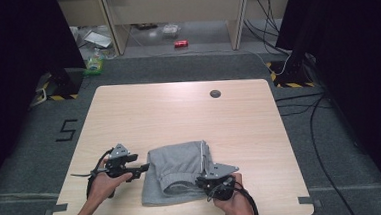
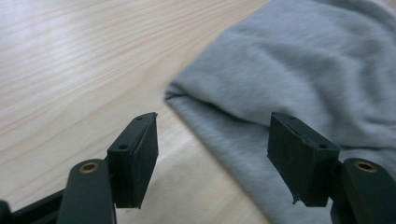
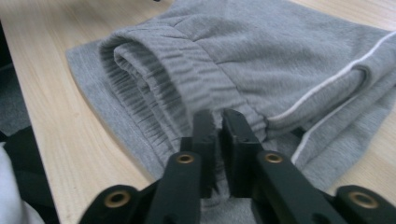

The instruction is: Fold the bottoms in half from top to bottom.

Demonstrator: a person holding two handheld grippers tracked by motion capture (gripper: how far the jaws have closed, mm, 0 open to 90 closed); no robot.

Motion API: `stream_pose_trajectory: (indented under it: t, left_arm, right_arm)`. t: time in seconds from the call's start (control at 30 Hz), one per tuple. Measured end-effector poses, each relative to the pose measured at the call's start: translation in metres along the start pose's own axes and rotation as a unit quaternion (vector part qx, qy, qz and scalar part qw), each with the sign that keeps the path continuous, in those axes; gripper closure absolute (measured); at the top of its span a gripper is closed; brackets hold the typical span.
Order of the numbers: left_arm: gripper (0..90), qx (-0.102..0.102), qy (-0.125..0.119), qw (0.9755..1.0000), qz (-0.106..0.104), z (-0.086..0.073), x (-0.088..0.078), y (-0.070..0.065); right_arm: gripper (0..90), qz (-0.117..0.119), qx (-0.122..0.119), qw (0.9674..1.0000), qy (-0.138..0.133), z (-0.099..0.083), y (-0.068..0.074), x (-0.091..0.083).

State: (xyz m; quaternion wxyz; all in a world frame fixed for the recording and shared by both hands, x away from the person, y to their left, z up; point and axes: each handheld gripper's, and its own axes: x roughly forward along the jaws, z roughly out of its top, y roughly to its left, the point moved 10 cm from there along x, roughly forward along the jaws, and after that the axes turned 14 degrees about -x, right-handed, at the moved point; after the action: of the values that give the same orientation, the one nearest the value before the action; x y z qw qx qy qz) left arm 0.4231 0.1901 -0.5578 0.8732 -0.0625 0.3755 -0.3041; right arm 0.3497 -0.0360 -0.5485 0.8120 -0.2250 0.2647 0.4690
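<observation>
Wooden table (image 1: 178,108) carries folded grey pants (image 1: 180,171) near its front edge, the left gripper (image 1: 143,167) just left of the pants with jaws spread and empty, the right gripper (image 3: 218,122) at their ribbed waistband (image 3: 187,88), jaws nearly closed, pinching a bit of cloth.

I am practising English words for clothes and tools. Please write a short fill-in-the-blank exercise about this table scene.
1. The folded garment on the table is ____ in colour.
2. The left gripper has its jaws ____, with nothing between them.
3. The right gripper reaches the garment at its ribbed ____.
4. A thin ____ stripe runs along the garment's side.

Missing words: grey; open; waistband; white
</observation>
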Motion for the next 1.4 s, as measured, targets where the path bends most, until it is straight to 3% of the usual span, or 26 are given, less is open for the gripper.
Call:
stream_pose_trajectory:
  t: [0.17,0.33,0.63,0.77,0.9,1.0,1.2,1.4]
  left_arm:
    - [32.6,-0.018,0.003,0.9990,-0.041,-0.006,-0.003,-0.022]
    - [31.9,-0.024,0.007,0.9977,-0.063,-0.007,-0.003,-0.038]
    - [31.8,-0.046,0.022,0.9951,-0.084,-0.011,0.002,-0.044]
    - [32.7,-0.049,0.031,0.9942,-0.091,-0.014,0.006,-0.046]
    - [36.8,-0.041,0.042,0.9937,-0.095,-0.019,0.012,-0.051]
    - [44.8,-0.032,0.052,0.9931,-0.100,-0.025,0.015,-0.053]
    - [64.8,-0.008,0.060,0.9927,-0.105,-0.034,0.018,-0.063]
    - [77.5,0.022,0.053,0.9938,-0.095,-0.037,0.013,-0.067]
  right_arm:
    - [68.2,-0.013,0.008,0.9999,-0.004,0.000,-0.002,-0.011]
    - [61.6,-0.017,0.016,0.9997,-0.005,-0.001,-0.003,-0.012]
    - [51.9,-0.016,0.016,0.9997,-0.007,0.002,-0.002,-0.011]
    - [51.6,-0.014,0.015,0.9998,0.006,-0.004,-0.002,-0.006]
    - [53.5,-0.009,0.019,0.9996,0.021,-0.013,-0.002,0.002]
    - [56.9,-0.006,0.024,0.9994,0.023,-0.016,-0.002,0.005]
    - [75.8,0.000,0.021,0.9995,0.024,-0.020,-0.002,0.003]
    - [86.4,0.013,0.022,0.9995,0.016,-0.020,0.002,0.003]
